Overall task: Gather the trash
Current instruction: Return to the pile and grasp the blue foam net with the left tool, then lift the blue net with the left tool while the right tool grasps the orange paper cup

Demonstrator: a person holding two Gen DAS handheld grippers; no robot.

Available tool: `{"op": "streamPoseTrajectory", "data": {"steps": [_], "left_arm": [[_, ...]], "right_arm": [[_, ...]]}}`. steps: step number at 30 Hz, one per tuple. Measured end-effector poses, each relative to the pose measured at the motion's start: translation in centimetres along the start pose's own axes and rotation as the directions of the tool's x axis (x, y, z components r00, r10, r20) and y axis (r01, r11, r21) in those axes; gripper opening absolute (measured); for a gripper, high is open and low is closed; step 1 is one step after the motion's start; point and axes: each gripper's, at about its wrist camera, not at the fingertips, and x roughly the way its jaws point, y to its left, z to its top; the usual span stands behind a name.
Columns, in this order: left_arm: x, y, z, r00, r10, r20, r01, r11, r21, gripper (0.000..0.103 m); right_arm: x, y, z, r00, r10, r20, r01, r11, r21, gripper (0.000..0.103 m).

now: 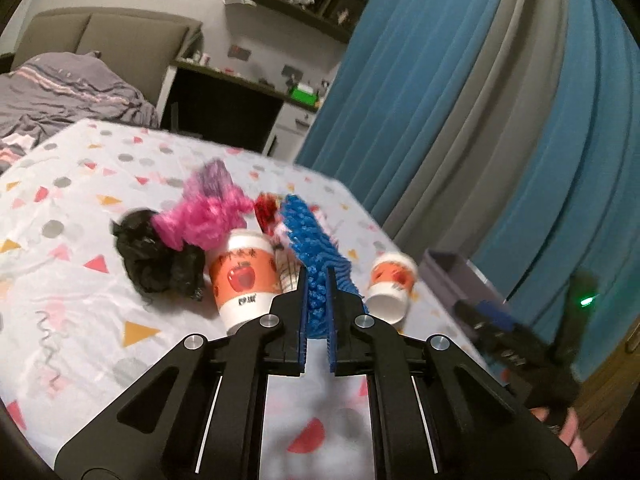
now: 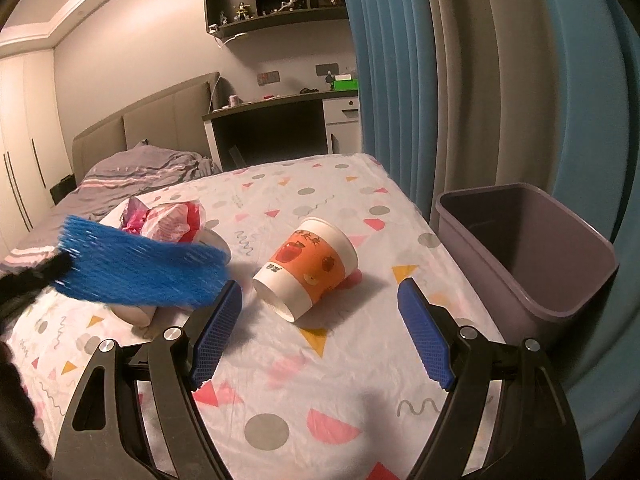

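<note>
Clamping down on the blue foam net, your left hand-held gripper had it pinched tight between the pads, jaws nearly together. That net was a bright blue mesh sleeve, knobbly and open-weave, sticking out forward past the fingertips; from the right wrist view it stretched as a blurred blue band above the patterned sheet. Your right hand-held gripper stood wide open and held nothing, its blue pads either side of a paper cup lying on its side, white with an orange band and apple prints. A second cup of the same print lay just left of the net, beside a crumpled black bag and a pink mesh wad. You had the grey bin off the right edge of the sheet, near the blue curtain.
</note>
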Motion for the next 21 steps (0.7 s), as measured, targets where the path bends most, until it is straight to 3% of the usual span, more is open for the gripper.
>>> {"op": "streamPoseTrajectory", "data": {"steps": [6,10,21], "left_arm": [[-5.6,0.3,1.6,0.988,0.059,0.145,-0.059,0.998,-0.007,0.006],[-8.4,1.1,2.3,0.943,0.206,0.261,-0.207,0.978,-0.021,0.006],[-9.6,3.9,2.0,0.9,0.311,0.306,-0.299,0.95,-0.087,0.006]], "right_arm": [[1.4,0.6,0.0,0.999,0.024,-0.044,-0.023,1.0,0.011,0.078],[2.6,1.2,0.3,0.997,0.026,-0.069,-0.025,0.999,0.021,0.078],[6.3,2.9,1.8,0.992,-0.026,-0.12,0.03,0.999,0.029,0.077]]}}
